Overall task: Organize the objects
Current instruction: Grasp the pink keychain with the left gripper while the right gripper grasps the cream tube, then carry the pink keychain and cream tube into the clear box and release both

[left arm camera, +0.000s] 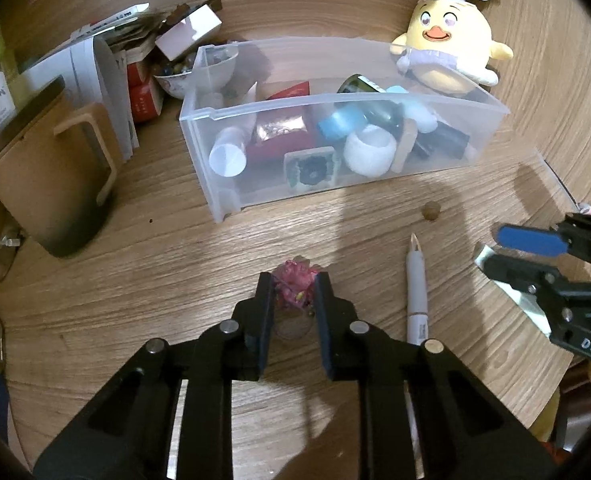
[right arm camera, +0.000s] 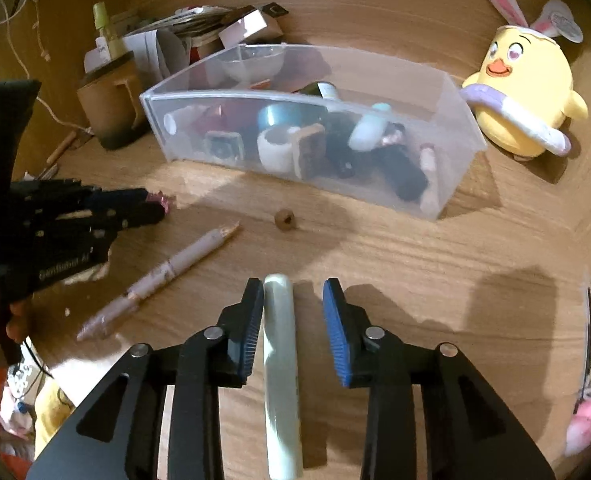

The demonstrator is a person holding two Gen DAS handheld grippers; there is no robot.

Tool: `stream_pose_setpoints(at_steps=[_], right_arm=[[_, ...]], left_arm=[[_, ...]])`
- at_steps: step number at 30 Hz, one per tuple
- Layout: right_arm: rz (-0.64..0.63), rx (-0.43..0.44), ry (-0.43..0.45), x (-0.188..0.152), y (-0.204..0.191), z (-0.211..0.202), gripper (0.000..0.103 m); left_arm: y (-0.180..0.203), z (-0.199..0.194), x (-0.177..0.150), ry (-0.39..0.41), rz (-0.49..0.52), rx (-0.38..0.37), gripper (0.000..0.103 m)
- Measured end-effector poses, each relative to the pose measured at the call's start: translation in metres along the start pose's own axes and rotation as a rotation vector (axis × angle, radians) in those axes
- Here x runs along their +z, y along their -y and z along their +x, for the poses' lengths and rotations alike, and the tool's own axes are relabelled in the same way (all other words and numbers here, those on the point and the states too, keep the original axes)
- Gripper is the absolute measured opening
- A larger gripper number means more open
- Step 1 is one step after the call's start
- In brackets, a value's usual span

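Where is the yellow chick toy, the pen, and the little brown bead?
Yellow chick toy (left arm camera: 447, 46): left wrist view, its face.
Pen (right arm camera: 167, 270): right wrist view, mid-barrel.
Brown bead (right arm camera: 284, 220): right wrist view, its middle.

One clear bin (left arm camera: 435, 98), one plush chick (left arm camera: 451, 46), two pens (right arm camera: 163, 276), one brown bead (left arm camera: 431, 212)

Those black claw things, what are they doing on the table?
A person is tidying up with two grabbers. The left gripper is pinching a small pink trinket on the table. The right gripper has a pale stick between its fingers, touching only one side, so it isn't gripped. A pen and the clear bin of odds and ends wait nearby.
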State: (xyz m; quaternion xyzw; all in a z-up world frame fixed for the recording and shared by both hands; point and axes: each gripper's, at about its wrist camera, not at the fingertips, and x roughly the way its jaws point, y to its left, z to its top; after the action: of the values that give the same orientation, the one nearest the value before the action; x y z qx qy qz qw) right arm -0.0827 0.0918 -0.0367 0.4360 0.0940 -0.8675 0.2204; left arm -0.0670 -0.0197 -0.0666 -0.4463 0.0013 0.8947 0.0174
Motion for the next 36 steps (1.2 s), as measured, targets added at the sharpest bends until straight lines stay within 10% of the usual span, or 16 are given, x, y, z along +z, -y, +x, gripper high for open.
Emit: stream_pose_setpoints(at_steps=[14,36], right_arm=[[0.020,-0.049,0.061,-0.011,0.007,-0.010,0.014],[0.069,-0.081,0.378,0.081,0.031,-0.071,0.014]], left_arm=[[-0.004,-0.041,0.009,0.149,-0.055,-0.030,0.019],[-0.025,-0.077,0.055,0.298,-0.146,-0.009,0.019]])
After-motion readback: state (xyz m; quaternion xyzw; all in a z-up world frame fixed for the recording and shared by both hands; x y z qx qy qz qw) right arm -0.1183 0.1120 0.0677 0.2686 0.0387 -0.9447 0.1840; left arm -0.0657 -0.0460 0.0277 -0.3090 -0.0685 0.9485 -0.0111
